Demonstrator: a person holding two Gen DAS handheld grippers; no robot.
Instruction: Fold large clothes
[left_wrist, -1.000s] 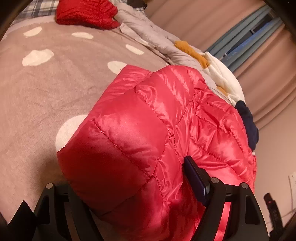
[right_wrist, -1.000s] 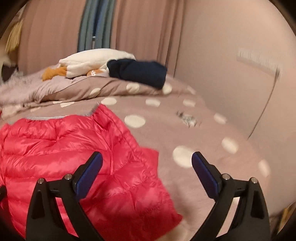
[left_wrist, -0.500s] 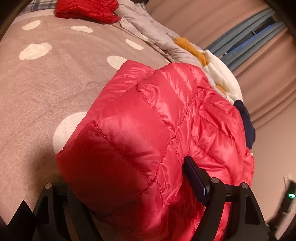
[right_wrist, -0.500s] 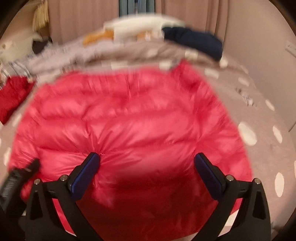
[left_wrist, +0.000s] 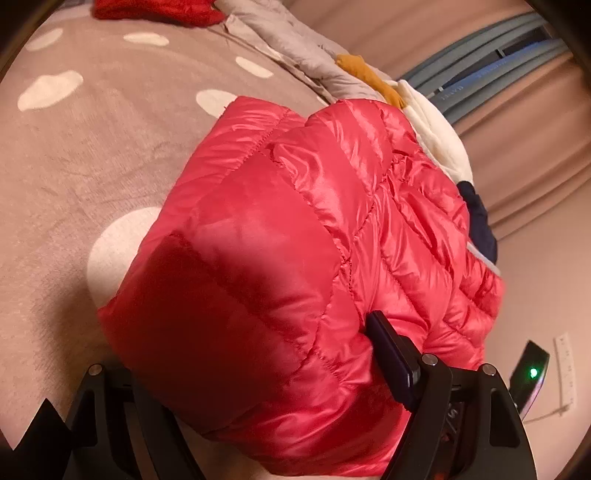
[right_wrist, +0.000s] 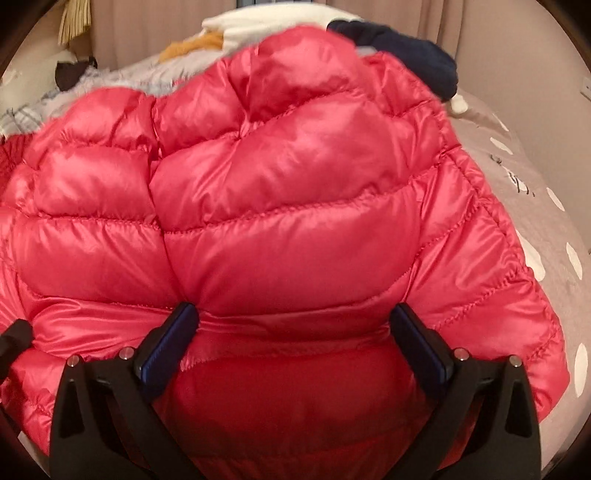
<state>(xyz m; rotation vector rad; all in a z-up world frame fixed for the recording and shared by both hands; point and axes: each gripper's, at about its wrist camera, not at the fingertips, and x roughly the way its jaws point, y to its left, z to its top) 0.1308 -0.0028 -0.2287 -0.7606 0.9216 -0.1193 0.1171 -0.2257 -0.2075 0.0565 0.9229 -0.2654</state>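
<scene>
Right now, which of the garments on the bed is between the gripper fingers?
The shiny red quilted puffer jacket. Both the left gripper and right gripper straddle it; the red knit, white and navy pieces lie farther back, untouched.

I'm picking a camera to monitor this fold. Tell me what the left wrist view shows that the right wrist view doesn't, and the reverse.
Only the left wrist view shows the folded red garment at the far end of the bed and a black device with a green light.

Only the right wrist view shows both blue pads of the right gripper, wide apart over the jacket.

Both show the red puffer jacket, the dotted blanket and the navy garment.
</scene>
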